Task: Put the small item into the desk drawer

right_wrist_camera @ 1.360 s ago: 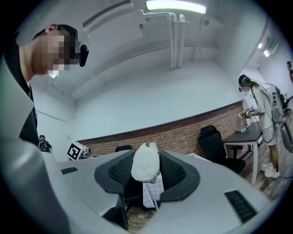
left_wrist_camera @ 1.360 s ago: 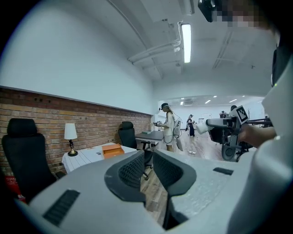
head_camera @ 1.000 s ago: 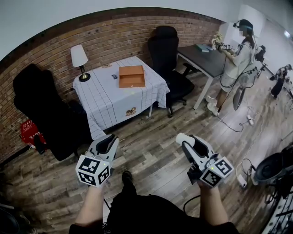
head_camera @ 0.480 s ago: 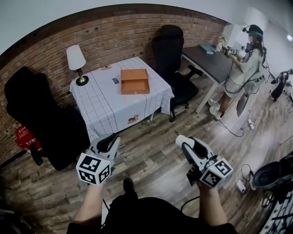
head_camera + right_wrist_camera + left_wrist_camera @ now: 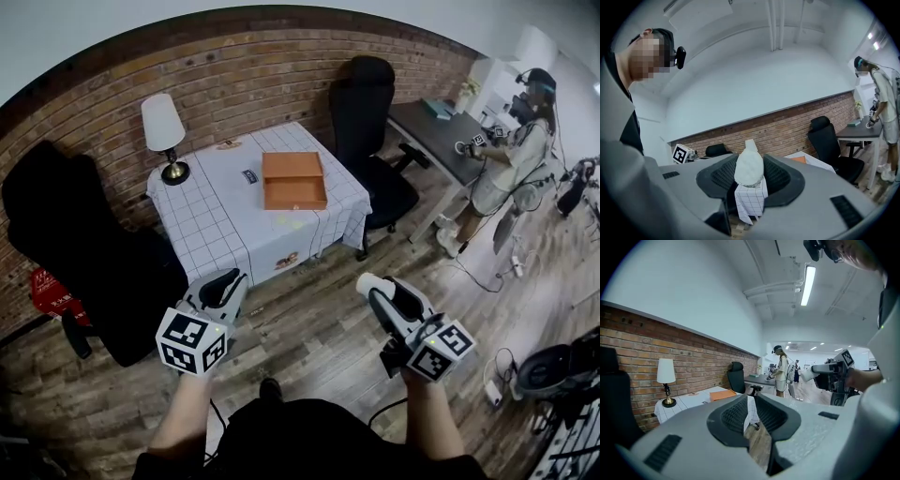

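Note:
An orange wooden drawer (image 5: 293, 180) lies open on top of a table with a white checked cloth (image 5: 217, 230), well ahead of me across the wooden floor. My right gripper (image 5: 371, 287) is shut on a small white rounded item (image 5: 367, 282); in the right gripper view the white item (image 5: 749, 167) sits squeezed between the dark pads. My left gripper (image 5: 223, 286) is held low at the left, with its jaws together and nothing between them. The drawer (image 5: 723, 394) also shows in the left gripper view, beyond the jaws.
A table lamp (image 5: 164, 127) and a small dark item (image 5: 248, 174) stand on the cloth. Black office chairs stand at the table's left (image 5: 80, 239) and right (image 5: 370, 103). Another person (image 5: 520, 141) stands by a dark desk (image 5: 436, 131). Cables lie on the floor at right.
My view has swung a little, so the table sits further right and nearer in the frame. The other person has shifted along the desk. Both grippers keep their pose.

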{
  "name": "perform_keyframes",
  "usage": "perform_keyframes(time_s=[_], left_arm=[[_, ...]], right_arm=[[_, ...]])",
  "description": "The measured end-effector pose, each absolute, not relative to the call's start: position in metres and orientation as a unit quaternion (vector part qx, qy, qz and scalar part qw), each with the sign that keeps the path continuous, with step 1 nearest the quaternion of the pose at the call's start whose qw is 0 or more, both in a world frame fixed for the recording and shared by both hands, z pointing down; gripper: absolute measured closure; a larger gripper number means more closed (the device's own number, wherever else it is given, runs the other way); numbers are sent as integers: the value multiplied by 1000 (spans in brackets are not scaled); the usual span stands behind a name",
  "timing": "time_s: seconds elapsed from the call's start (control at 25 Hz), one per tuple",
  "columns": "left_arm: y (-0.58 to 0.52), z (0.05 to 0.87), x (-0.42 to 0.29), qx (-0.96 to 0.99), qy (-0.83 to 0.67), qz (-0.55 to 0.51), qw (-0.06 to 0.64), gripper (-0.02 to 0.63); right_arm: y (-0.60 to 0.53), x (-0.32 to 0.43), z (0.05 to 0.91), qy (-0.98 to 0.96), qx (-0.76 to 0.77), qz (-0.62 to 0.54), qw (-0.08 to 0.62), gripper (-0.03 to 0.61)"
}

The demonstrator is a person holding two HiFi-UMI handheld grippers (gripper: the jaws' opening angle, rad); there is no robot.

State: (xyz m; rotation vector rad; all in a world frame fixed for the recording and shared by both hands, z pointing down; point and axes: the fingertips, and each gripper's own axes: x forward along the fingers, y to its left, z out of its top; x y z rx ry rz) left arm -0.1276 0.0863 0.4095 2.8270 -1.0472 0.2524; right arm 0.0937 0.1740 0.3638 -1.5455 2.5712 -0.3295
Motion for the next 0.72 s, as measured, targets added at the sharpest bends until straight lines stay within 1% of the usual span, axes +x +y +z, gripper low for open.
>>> perform_keyframes(time_s=[0.4, 0.72], left_arm=[[21, 395, -155, 932, -345, 85, 71, 548], [-20, 403, -152, 928, -350, 96, 82, 548]], right_arm=[[100, 66, 346, 850, -509, -119, 55, 413], [54, 75, 353, 851, -504, -132, 62, 413]])
